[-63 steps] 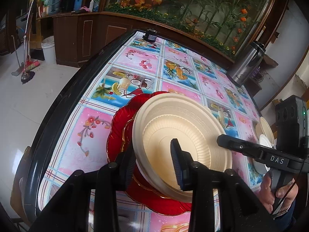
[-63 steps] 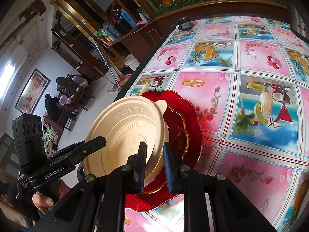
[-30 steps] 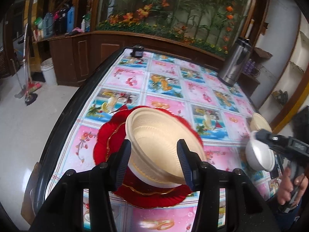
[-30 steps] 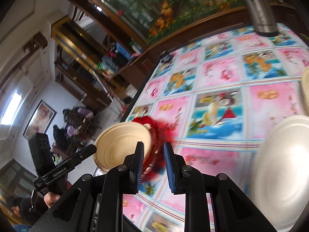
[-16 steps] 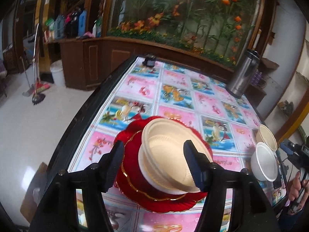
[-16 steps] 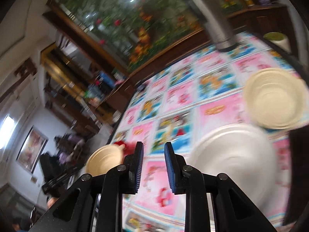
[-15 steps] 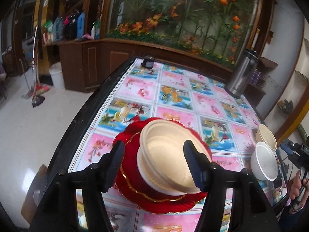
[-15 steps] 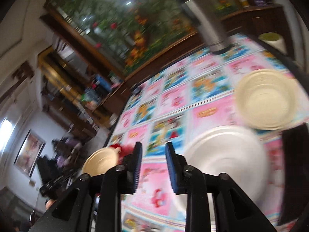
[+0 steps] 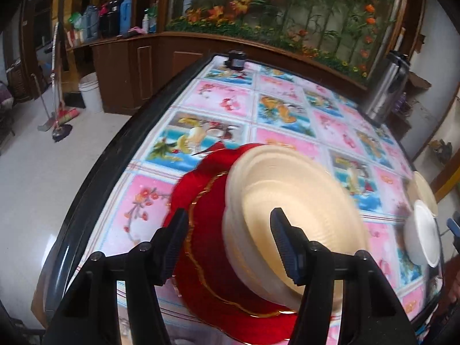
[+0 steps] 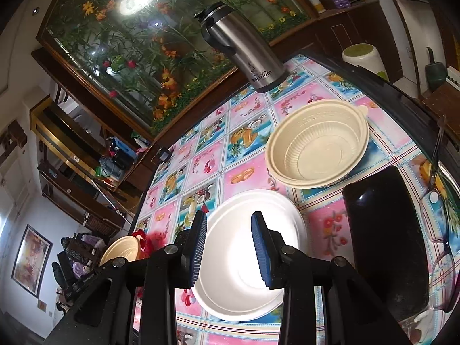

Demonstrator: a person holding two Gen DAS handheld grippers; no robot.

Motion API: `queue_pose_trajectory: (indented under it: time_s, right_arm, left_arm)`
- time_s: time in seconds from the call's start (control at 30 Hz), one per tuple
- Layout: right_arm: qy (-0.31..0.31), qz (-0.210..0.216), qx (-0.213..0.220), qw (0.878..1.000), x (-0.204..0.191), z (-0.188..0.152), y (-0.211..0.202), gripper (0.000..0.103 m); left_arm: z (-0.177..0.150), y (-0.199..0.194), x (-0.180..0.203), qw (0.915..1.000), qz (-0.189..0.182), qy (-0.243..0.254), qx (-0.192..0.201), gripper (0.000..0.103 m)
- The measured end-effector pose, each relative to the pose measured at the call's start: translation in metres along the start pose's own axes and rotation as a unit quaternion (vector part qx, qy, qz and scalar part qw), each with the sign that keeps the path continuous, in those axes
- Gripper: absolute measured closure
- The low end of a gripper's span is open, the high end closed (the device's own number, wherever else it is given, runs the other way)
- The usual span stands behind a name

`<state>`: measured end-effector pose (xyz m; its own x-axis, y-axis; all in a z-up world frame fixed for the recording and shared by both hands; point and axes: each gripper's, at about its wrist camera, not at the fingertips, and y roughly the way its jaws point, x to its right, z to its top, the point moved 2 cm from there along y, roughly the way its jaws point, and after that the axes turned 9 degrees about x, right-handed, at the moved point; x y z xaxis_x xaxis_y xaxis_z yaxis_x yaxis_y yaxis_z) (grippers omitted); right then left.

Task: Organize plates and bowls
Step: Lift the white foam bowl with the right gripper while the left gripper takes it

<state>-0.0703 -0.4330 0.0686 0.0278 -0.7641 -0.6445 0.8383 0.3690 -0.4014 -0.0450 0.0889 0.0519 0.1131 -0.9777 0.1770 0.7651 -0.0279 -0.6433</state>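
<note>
Left wrist view. We see the left gripper [image 9: 228,237] held low over the near end of the table [image 9: 86,207], looking along its length and angled down. Straight ahead a cream bowl [image 9: 293,207] sits on a red plate [image 9: 207,247] with a scalloped gold rim; the plate lies flat on the flowered tablecloth [image 9: 218,100]. The bowl is blurred, so we cannot judge its exact seating. The fingers [image 9: 283,241] are spread wide. The left one lies over the red plate and the right one over the bowl's interior; we cannot tell whether either touches. Nothing is clamped between them. At the far right edge of the table we note a white bowl [image 9: 421,235] and, just behind it, a second cream bowl [image 9: 425,189].

Right wrist view. The right gripper [image 10: 228,247] hovers above the white bowl [image 10: 247,258], tilted down toward it. The bowl stands upright on the cloth, glossy and glaring inside. The fingers [image 10: 260,247] are parted around the bowl's middle, gripping nothing. Beyond it, close by, stands the second cream bowl [image 10: 316,149], ribbed inside, with a small tab on its rim. A steel flask [image 10: 244,49] stands farther back. A black phone [image 10: 385,235] lies to the right of the white bowl. Far left, the first cream bowl [image 10: 120,248] and red plate [image 10: 143,241] are small in frame.
</note>
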Motion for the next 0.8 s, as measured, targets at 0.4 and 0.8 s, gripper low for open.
queue_pose_trajectory:
  time_s: [0.4, 0.8]
  right_arm:
    - [0.014, -0.015, 0.001, 1.0, 0.01, 0.0, 0.0, 0.068]
    - [0.013, -0.071, -0.036, 0.997, 0.035, -0.016, 0.023, 0.068]
  left_arm:
    - [0.016, -0.048, 0.01, 0.9979, -0.034, 0.002, 0.055, 0.044]
    - [0.003, -0.072, 0.094, 0.9838, -0.165, 0.064, 0.025, 0.044]
